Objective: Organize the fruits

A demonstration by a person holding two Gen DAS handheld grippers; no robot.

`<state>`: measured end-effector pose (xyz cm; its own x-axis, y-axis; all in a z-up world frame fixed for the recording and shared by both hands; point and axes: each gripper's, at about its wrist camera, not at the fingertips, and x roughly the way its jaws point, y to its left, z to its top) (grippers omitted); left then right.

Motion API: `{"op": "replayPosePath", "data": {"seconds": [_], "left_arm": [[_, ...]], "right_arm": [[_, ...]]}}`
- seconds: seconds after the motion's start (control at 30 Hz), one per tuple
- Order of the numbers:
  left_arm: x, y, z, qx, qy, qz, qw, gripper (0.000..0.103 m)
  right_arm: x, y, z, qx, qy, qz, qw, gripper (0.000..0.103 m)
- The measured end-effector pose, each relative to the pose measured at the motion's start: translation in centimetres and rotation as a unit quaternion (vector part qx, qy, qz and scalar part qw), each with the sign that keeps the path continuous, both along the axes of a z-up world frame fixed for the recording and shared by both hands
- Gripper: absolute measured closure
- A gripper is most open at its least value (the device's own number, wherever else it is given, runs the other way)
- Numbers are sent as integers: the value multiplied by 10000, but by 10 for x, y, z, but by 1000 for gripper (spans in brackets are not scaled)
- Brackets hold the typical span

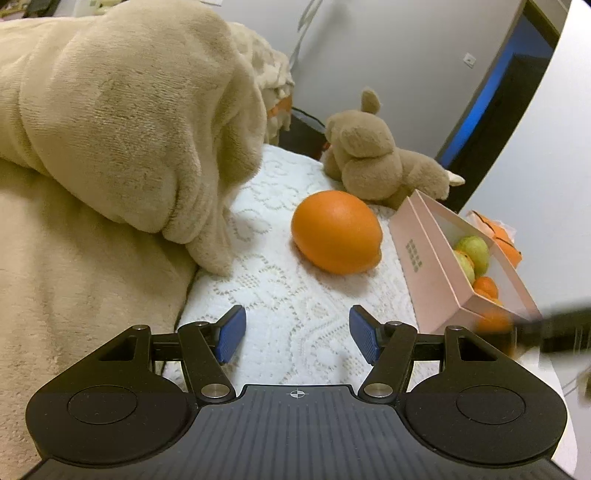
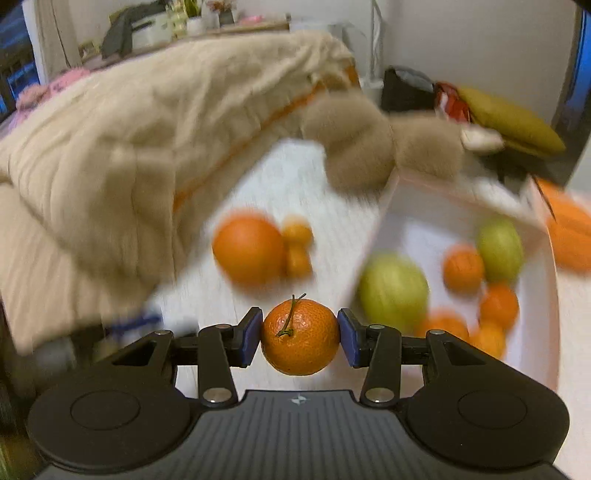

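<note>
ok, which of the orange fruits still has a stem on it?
The mandarin clamped in the right tool: a thin green stem stands up from its top. The big orange on the lace cover shows none.

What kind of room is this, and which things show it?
Most likely a bedroom at home. A thick beige blanket lies bunched on a bed-like surface with a white lace cover, and a plush toy sits beside it. A cluttered shelf stands behind.
</note>
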<state>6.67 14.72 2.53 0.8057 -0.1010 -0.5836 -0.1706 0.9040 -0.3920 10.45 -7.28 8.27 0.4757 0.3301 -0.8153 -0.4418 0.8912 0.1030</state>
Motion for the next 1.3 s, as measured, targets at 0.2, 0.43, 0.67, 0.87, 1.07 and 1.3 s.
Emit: {"op": "replayPosePath", "data": {"seconds": [0.2,0.43,0.67,0.87,1.07,1.3], "left_arm": [[1,0,-1,1,34,34,10000,36],[2,1,-1,18,37,97,9999,36],[1,1,-1,-19,27,77,10000,36],[0,5,0,-65,13,114,9999,36],[0,5,0,-94,13,144,9999,36],[-3,5,2,-113,-28,185,9998,36]], "right_arm": [[-20,-26,-38,-318,350,-256,9986,58],[-22,-6,10,-4,-383,168,9991,34],[44,38,36,284,-663,-47,9974,30],[88,80,5,-603,-871,-130,9943,56],[92,94,1,-436,-480,194,9977,66],[96,97,10,-131,-416,275,9987,63]]}}
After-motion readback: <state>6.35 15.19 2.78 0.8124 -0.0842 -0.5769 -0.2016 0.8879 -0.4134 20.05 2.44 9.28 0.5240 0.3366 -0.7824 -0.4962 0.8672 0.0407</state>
